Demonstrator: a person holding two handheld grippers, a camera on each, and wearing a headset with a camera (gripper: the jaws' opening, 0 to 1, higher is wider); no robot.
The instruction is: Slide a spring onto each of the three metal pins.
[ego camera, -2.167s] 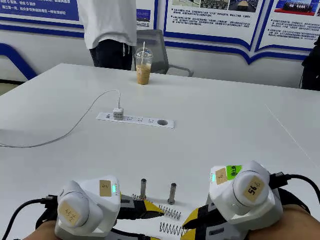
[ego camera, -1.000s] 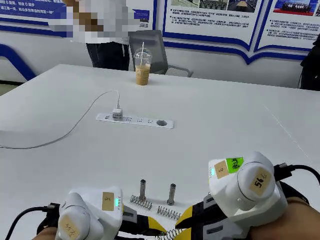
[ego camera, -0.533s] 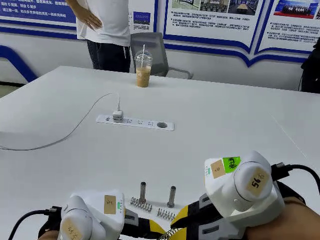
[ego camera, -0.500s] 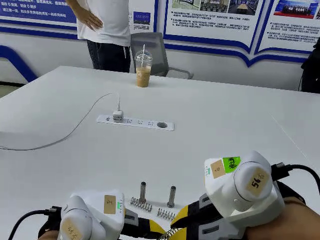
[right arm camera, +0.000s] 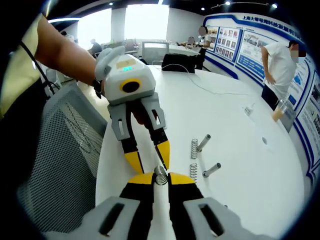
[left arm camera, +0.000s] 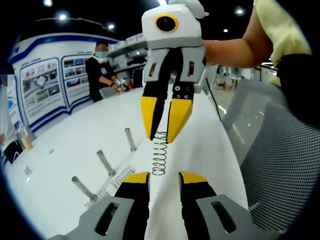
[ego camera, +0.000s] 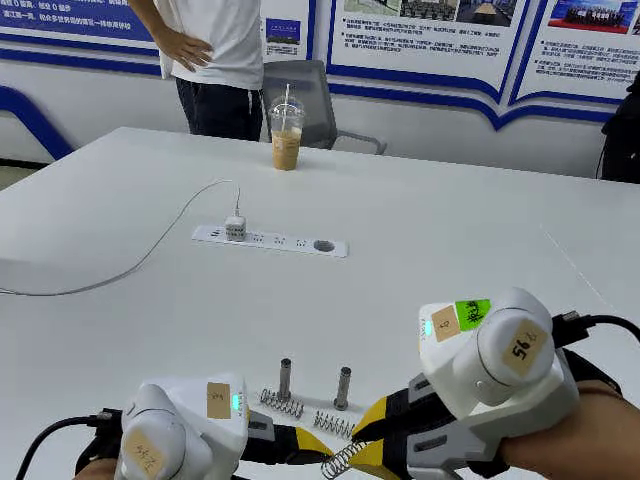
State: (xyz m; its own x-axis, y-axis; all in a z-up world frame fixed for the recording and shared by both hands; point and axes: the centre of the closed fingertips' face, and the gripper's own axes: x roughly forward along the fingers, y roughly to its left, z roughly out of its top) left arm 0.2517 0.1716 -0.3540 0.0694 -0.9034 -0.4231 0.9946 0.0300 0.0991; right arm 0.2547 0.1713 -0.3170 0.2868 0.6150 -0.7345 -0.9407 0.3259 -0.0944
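My right gripper (right arm camera: 160,177) is shut on one end of a steel spring (right arm camera: 160,174). In the left gripper view that spring (left arm camera: 159,156) hangs from the right gripper (left arm camera: 161,136), its free end just above my left gripper (left arm camera: 164,176), which is open. Beyond them three metal pins stand upright: the far pin (left arm camera: 130,139), the middle pin (left arm camera: 105,162) and the near pin (left arm camera: 82,188). Two loose springs (left arm camera: 122,176) (left arm camera: 97,198) lie on the table beside the pins. The head view has the held spring (ego camera: 342,459) low between the two grippers, in front of two pins (ego camera: 285,378) (ego camera: 343,388).
On the white table (ego camera: 450,250) lie a power strip (ego camera: 270,241) with a plugged-in charger and cable, and an iced drink cup (ego camera: 287,135) at the far edge. A person (ego camera: 215,60) stands behind it beside a grey chair (ego camera: 305,95).
The right gripper has picked one spring up off the table and now holds it raised. The left gripper has drawn back toward me and faces the spring's free end.
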